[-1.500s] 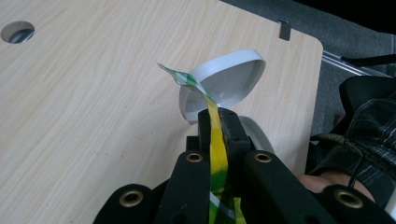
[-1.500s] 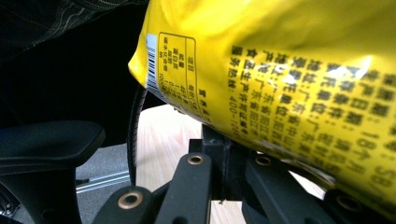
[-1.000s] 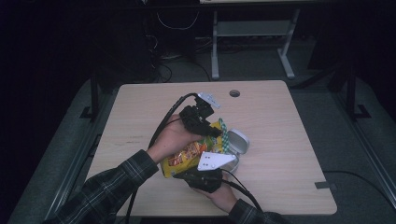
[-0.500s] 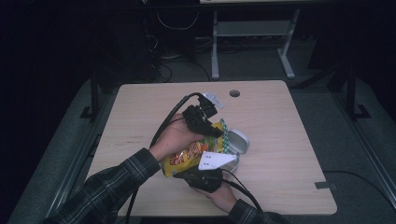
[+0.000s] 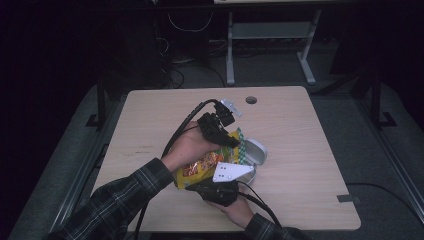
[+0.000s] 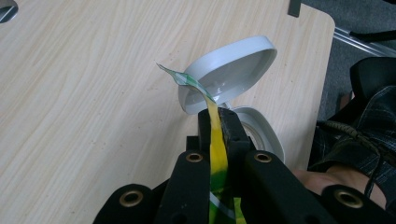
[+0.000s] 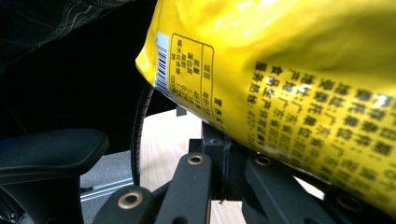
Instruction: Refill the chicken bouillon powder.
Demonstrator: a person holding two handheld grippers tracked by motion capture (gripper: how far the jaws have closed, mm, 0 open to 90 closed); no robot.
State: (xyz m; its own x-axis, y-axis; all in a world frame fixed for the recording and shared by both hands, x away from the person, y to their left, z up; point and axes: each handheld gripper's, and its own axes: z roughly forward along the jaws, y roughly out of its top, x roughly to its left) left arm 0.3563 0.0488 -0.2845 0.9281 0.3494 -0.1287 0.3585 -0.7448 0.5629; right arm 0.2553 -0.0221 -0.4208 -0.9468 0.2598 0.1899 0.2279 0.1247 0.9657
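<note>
- Two grippers are engaged on one yellow snack bag [image 5: 200, 167], which is held just above the table [image 5: 300, 125], near its front edge, next to an open white tin [image 5: 254, 152].
- The left gripper [image 6: 217, 122] is seen with its jaws pressed together on the bag's flat sealed top edge; the thin yellow and green strip [image 6: 215, 140] runs up between them and curls free beyond the tips.
- The right gripper [image 5: 216, 191] is placed at the bag's lower end. In the right gripper view the bag's printed back [image 7: 289, 84] lies over the jaws, and whether they are clamped on it cannot be told.
- The tin's hinged lid [image 6: 229, 70] stands tilted open just beyond the left jaws, with the tin's base [image 6: 261, 133] below it.
- The bag is judged light, soft and crinkly, its film smooth and likely slippery, and its contents probably crushable.
- The puffed body would give under pressure, so a hold there is thought poor; the flat seam at either end is judged the best place to be gripped, as is done at the top.
- A firm pinch well inside the seam is advised, since a hold at the very edge could slide off the glossy film.
</note>
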